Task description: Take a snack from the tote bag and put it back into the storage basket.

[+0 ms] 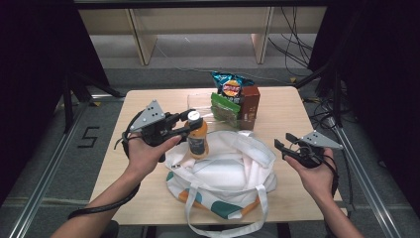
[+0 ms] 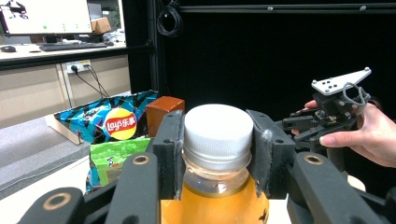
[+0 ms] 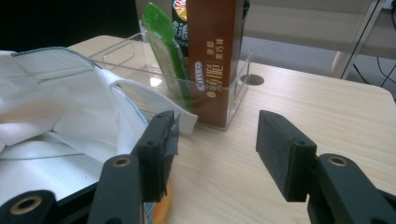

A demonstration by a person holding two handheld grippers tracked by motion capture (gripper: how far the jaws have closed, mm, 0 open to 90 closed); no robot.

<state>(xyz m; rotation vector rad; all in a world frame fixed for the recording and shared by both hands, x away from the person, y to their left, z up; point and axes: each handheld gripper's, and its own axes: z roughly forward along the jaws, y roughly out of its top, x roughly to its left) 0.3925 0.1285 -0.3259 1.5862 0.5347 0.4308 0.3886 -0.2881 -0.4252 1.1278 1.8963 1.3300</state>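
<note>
Above the white bag [image 1: 223,173], a juice bottle [image 1: 198,139] is being gripped at its neck by the left gripper [image 1: 185,124]; at three o'clock, the right gripper [image 1: 285,144] is being held with jaws apart.

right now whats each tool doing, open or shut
Left tool: shut on the orange bottle, jaws clamping its white cap.
Right tool: open, holding nothing, beside the white bag.

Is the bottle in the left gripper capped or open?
Capped. A white screw cap sits on the bottle, and the left gripper clamps it at the neck, upright over the bag.
</note>
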